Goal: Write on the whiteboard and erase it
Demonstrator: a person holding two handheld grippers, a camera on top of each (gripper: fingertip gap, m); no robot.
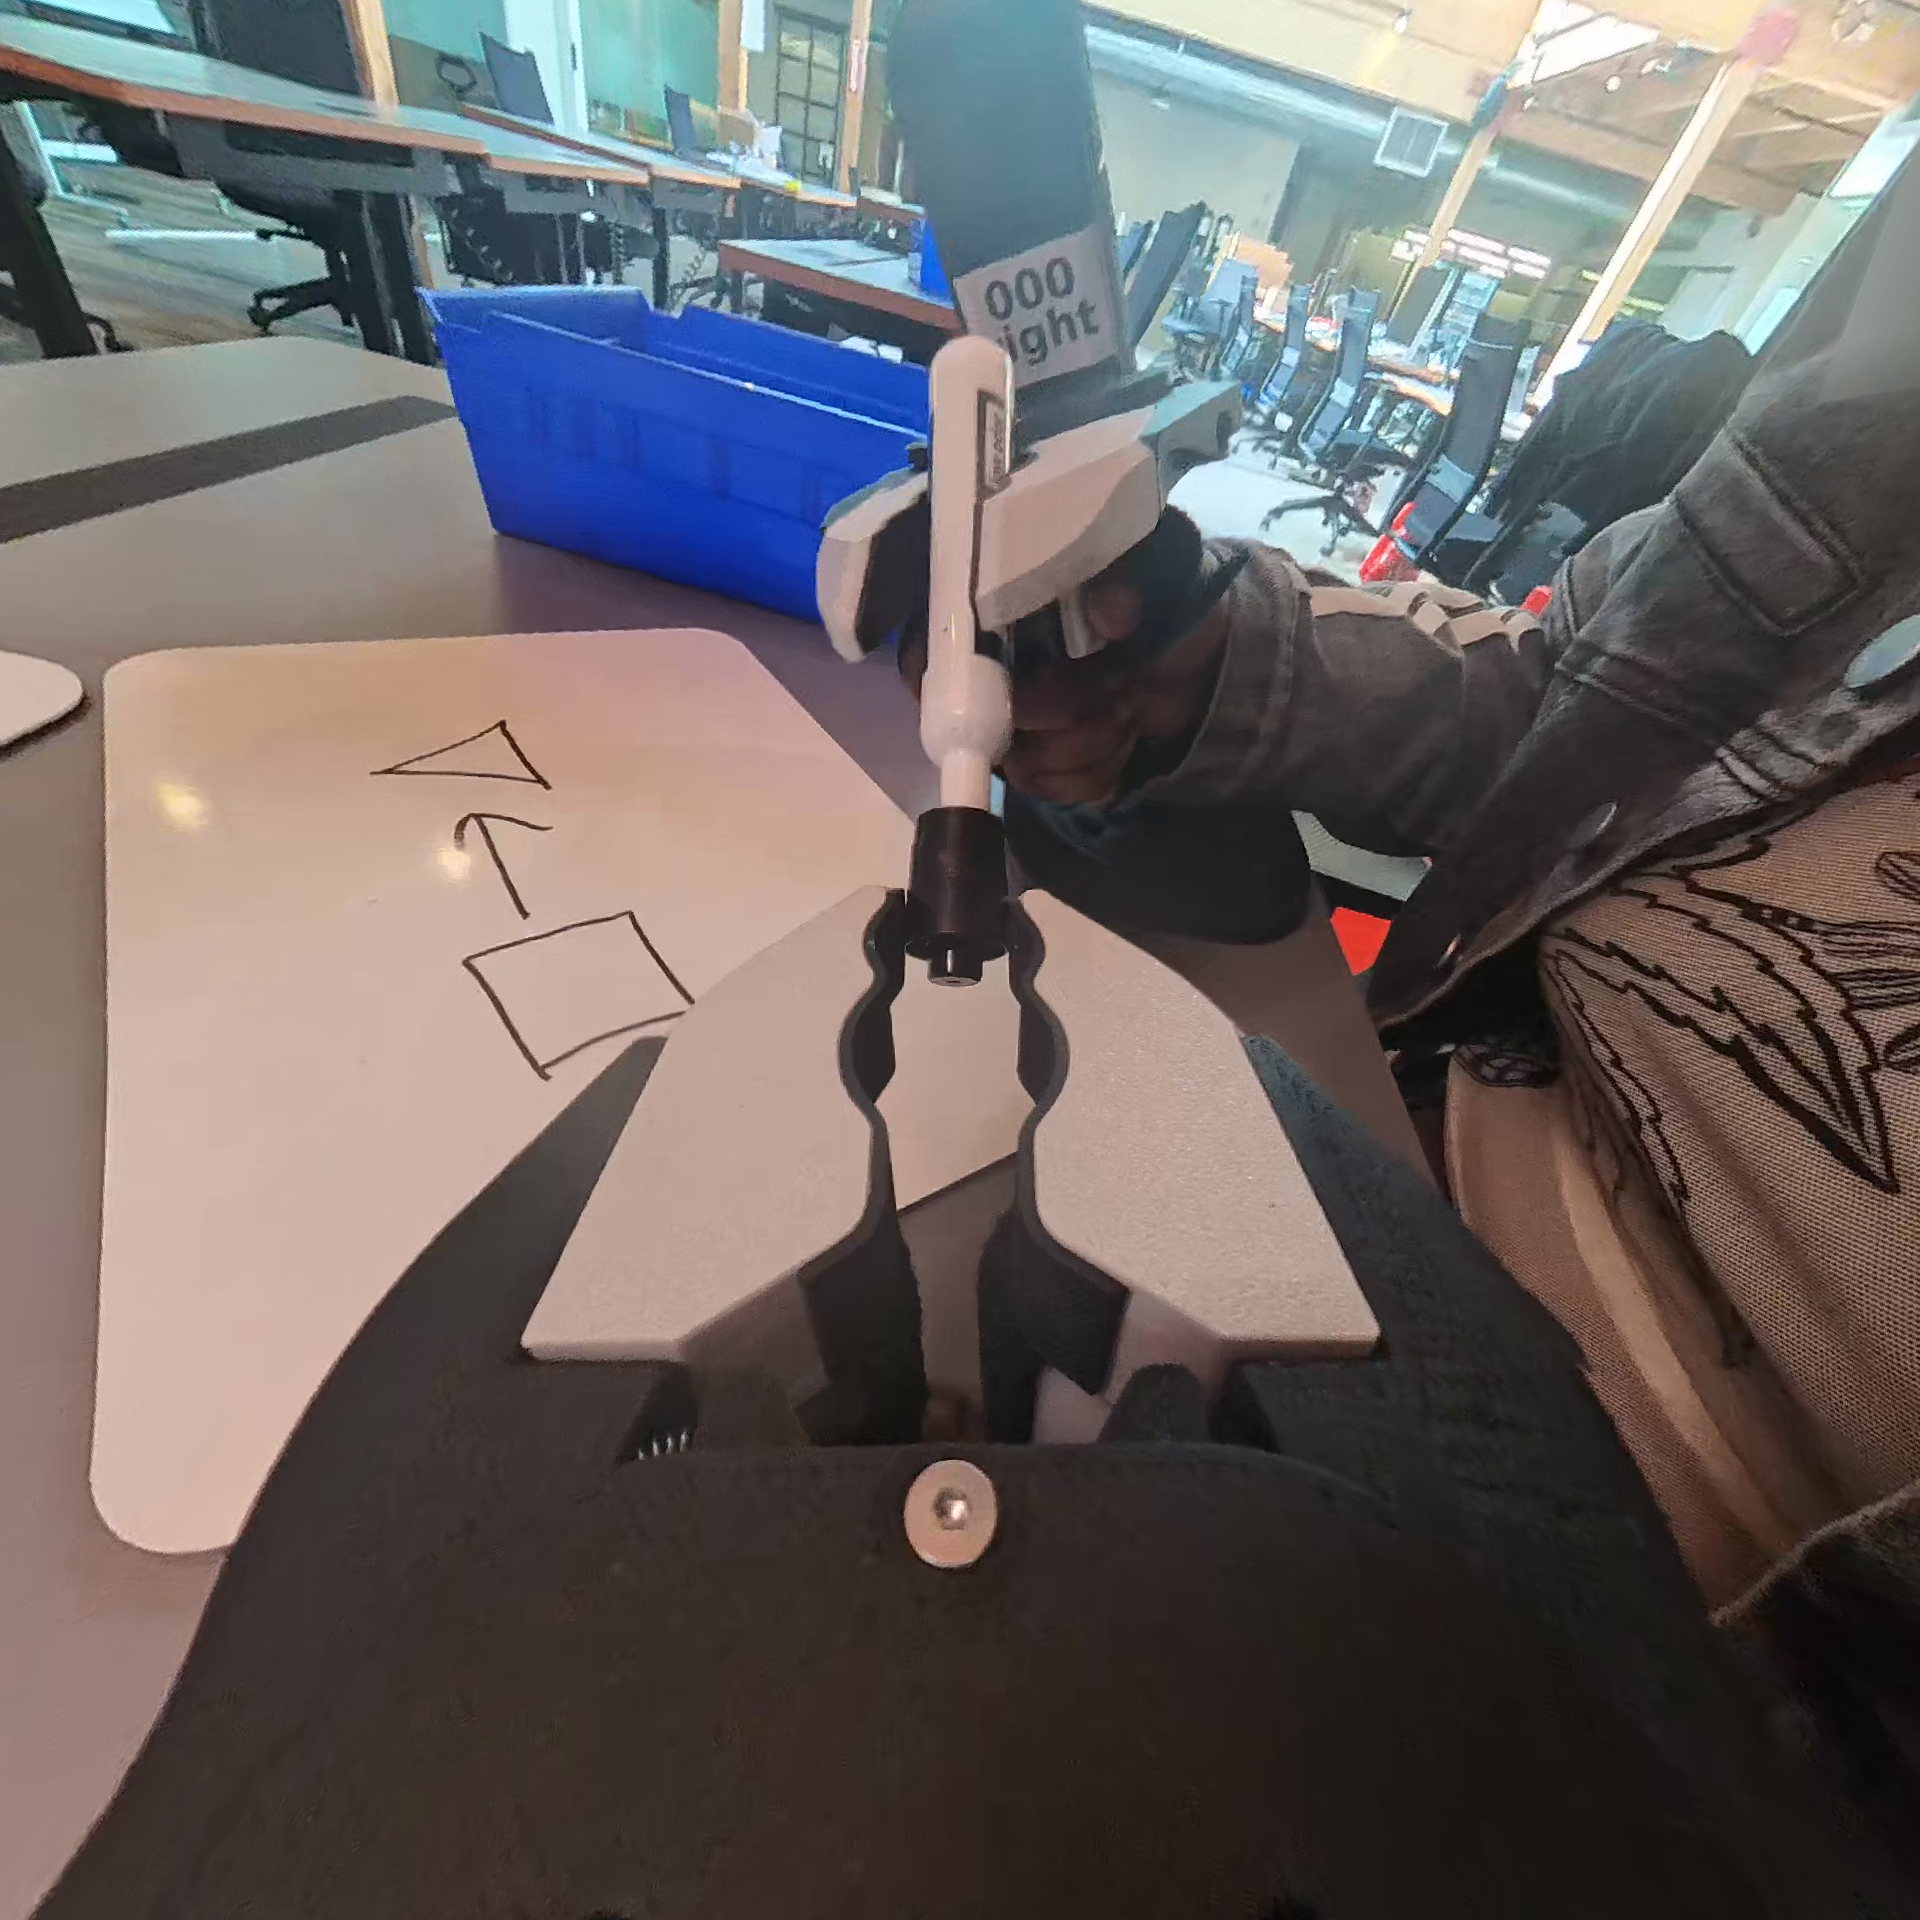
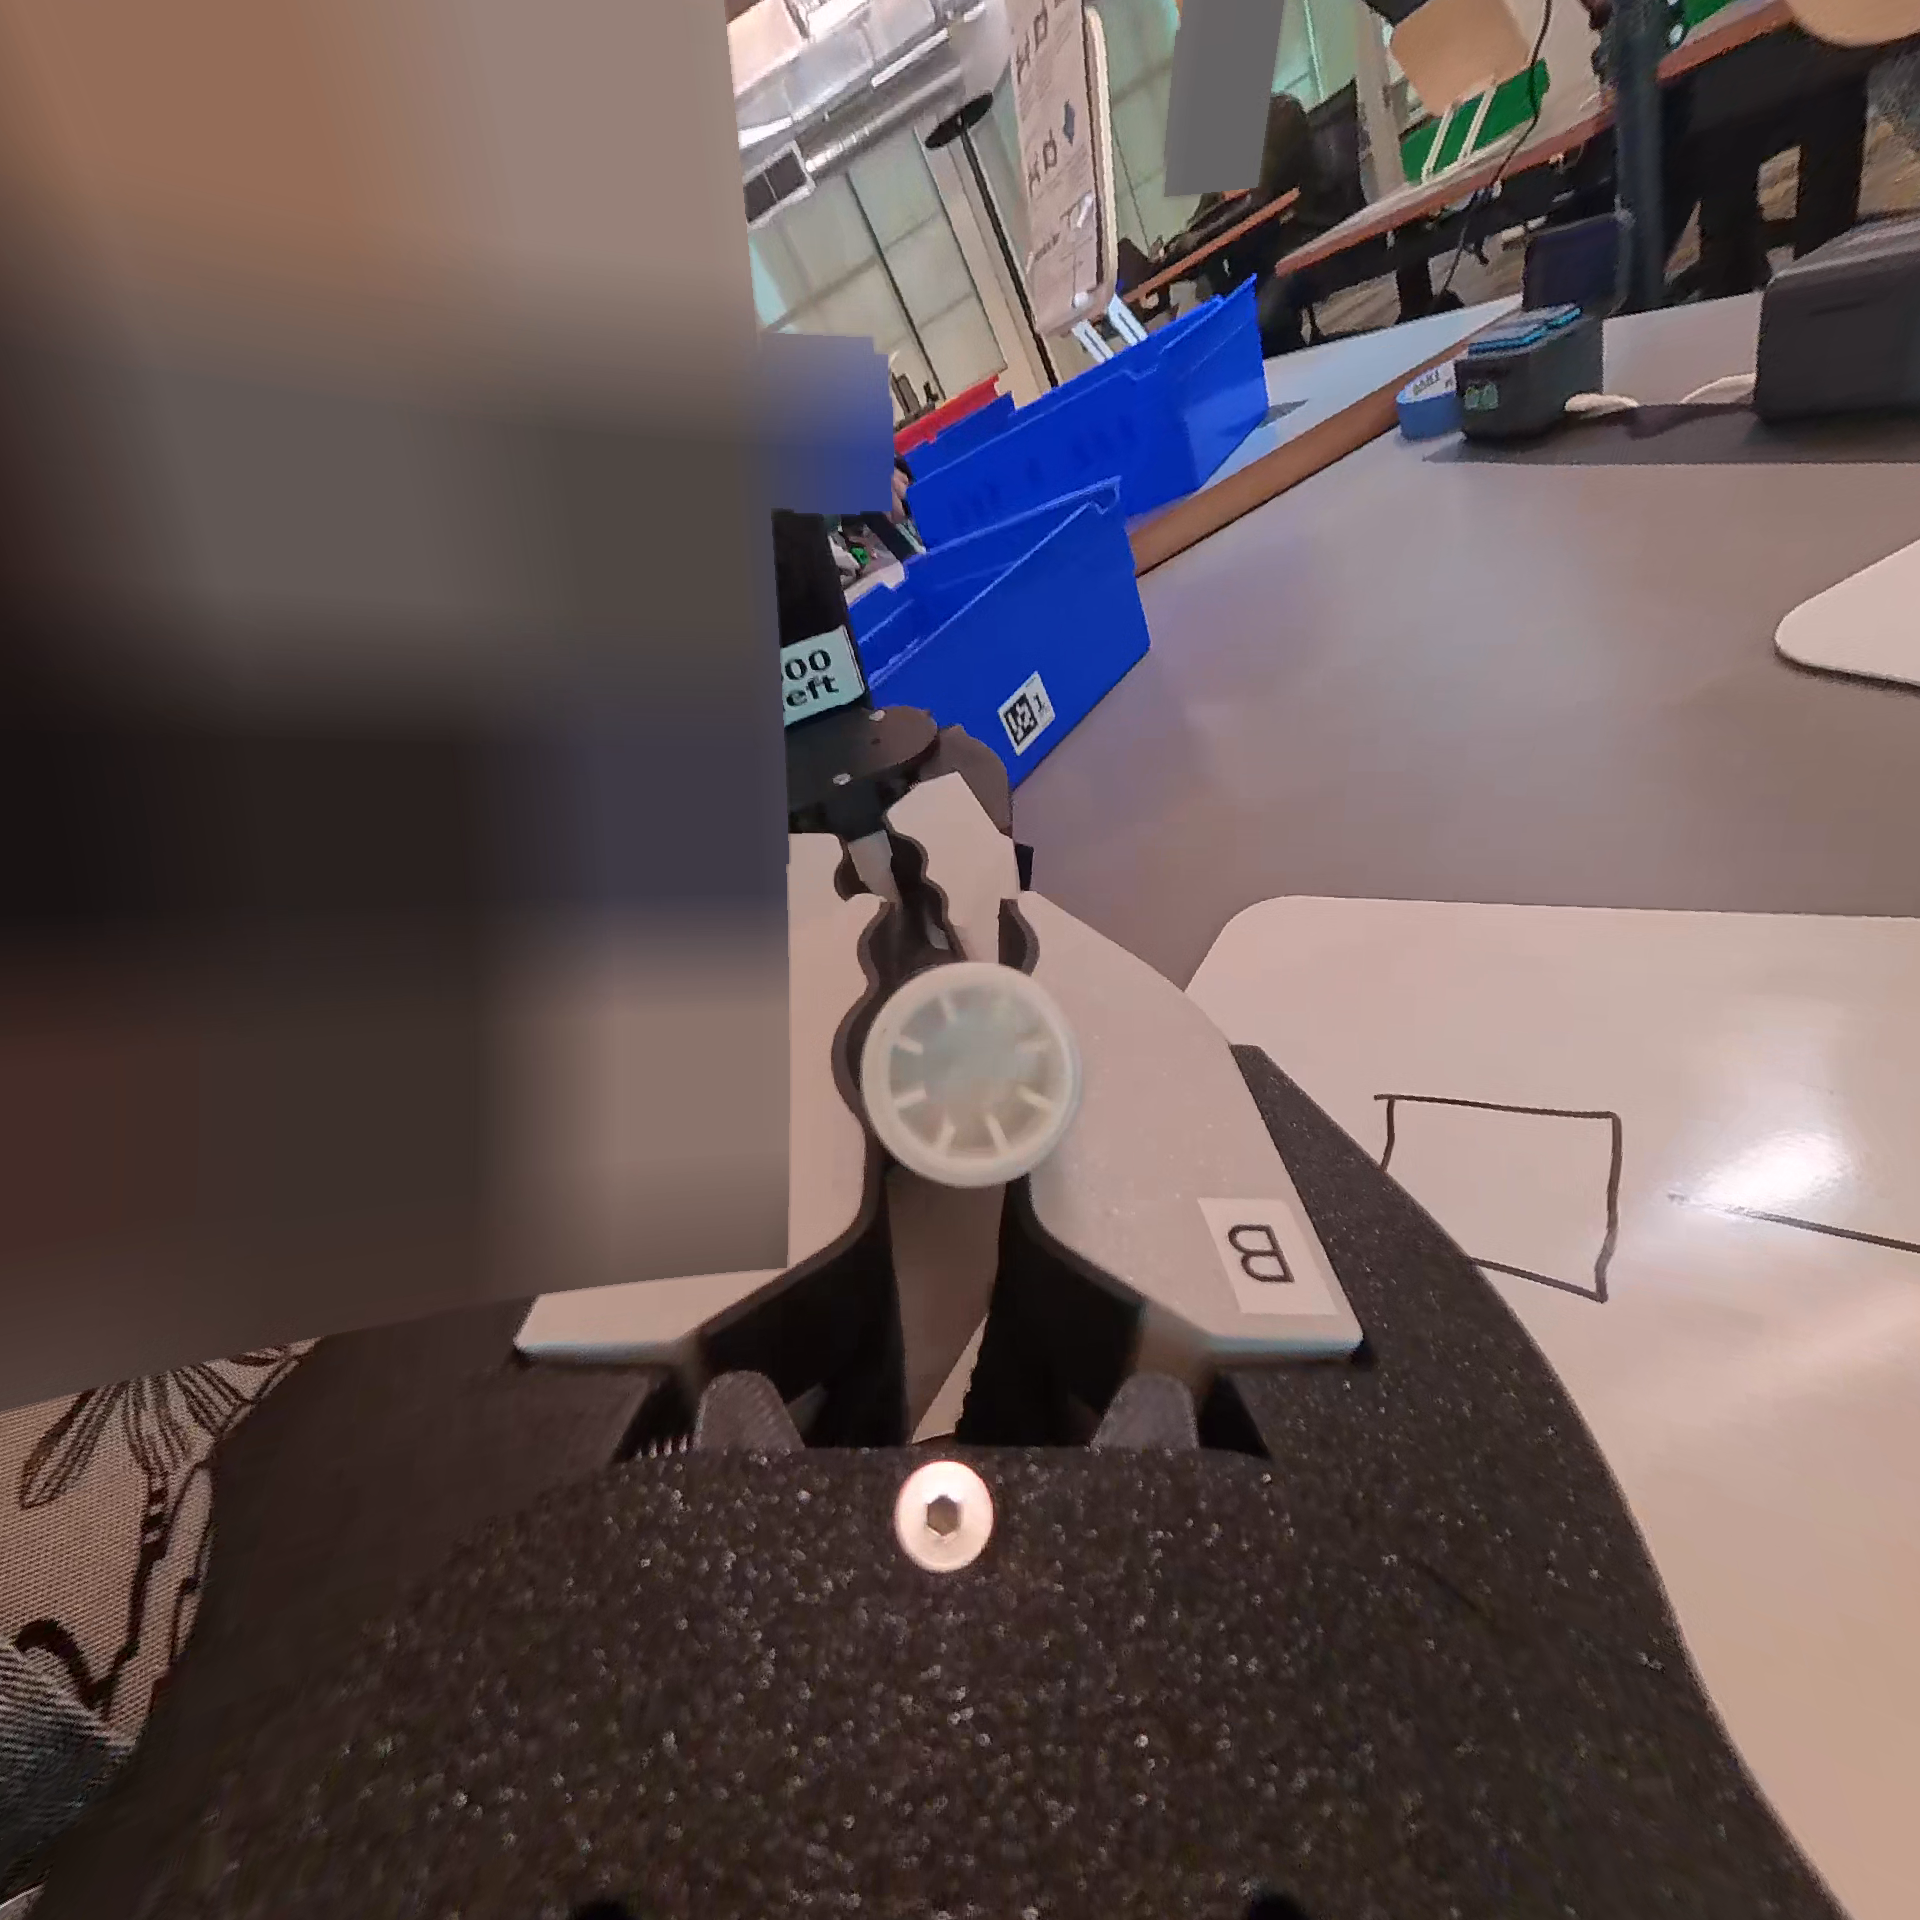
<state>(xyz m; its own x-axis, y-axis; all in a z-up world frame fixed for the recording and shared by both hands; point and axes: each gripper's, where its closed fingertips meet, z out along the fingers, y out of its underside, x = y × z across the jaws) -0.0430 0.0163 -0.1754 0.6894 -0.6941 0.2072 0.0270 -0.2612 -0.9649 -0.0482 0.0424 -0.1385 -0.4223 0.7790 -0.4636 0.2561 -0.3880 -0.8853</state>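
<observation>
Blue bins: one blue bin point(image 1: 665, 436) sits on the table point(image 1: 208, 488) just behind the whiteboard in the left wrist view; nothing visible over its rim from this angle. Right wrist view shows three blue bins in a row, nearest one point(image 2: 1023, 644) carrying a square code sticker; contents not visible either.

Counts: one full whiteboard point(image 1: 312, 1039) flat on the table, plus the corner of a second white board point(image 1: 31, 696) beside it. Three black drawings on the whiteboard: triangle, arrow, square. One marker point(image 1: 961, 582), white barrel. One black cap point(image 1: 951, 894). Two grippers.

Left gripper point(image 1: 951, 940): held low over the near-right part of the whiteboard, pointing toward the other gripper, jaws clamped on the black cap at their tips. The marker's narrow front end goes into the top of that cap.

Right gripper point(image 2: 951, 1049): jaws clamped on the marker's barrel, butt end facing its own camera. From the left wrist view it comes in from above, marker held steeply with tip down, tilted slightly. The person's hand grips the handle behind it, grey denim sleeve point(image 1: 1403, 665) reaching across from the right.

Marker and cap sit above the whiteboard's right edge, beside the drawn square, not touching the surface.
</observation>
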